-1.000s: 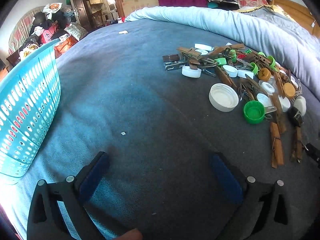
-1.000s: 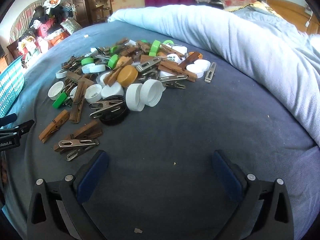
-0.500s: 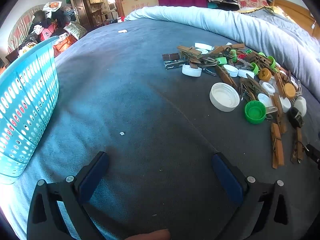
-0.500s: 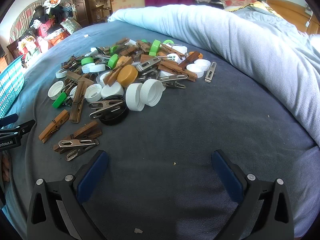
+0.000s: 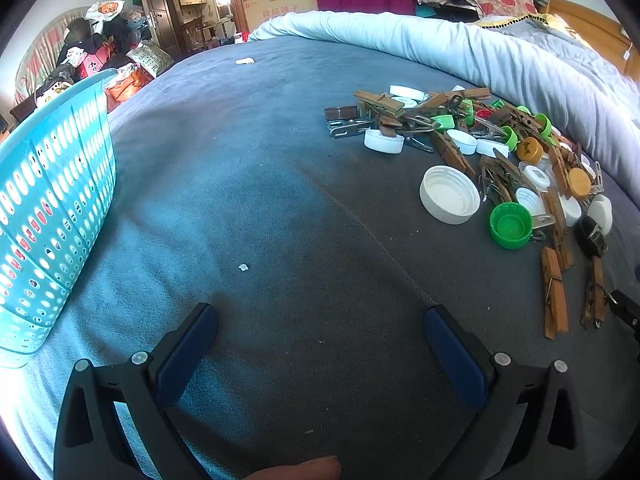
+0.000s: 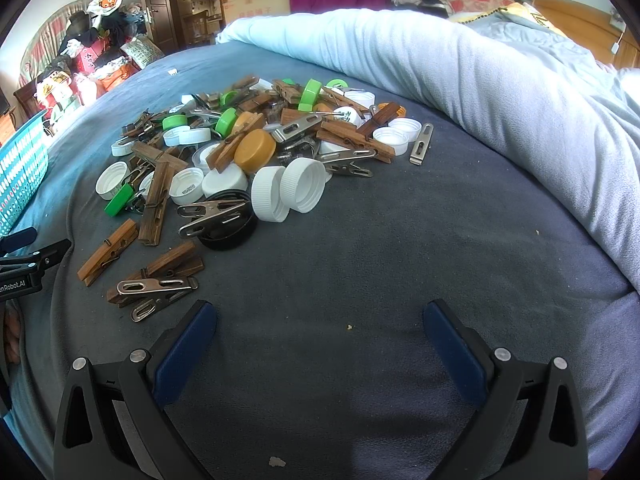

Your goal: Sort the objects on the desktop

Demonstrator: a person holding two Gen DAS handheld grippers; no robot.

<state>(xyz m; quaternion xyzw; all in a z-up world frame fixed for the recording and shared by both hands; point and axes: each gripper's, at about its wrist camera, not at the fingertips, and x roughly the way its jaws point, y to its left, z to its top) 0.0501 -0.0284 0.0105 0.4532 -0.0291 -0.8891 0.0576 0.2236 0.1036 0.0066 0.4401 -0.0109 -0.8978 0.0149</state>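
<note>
A heap of bottle caps and clothespins (image 6: 256,148) lies on a blue-grey blanket; it also shows in the left wrist view (image 5: 492,160) at the right. It holds white, green and orange caps, wooden pegs and metal clips. My left gripper (image 5: 320,316) is open and empty over bare blanket, left of the heap. My right gripper (image 6: 320,312) is open and empty just in front of the heap, near a metal clip (image 6: 156,286). The left gripper's tip (image 6: 24,256) shows at the right wrist view's left edge.
A turquoise perforated basket (image 5: 48,208) stands at the left; its side also shows in the right wrist view (image 6: 20,176). A rolled pale-blue duvet (image 6: 500,92) borders the heap at the back and right. Cluttered bags and boxes (image 5: 100,60) lie beyond the bed.
The left wrist view has shifted slightly, so the basket sits a little further left and the heap a little lower. The right gripper has not visibly moved. Both stay open.
</note>
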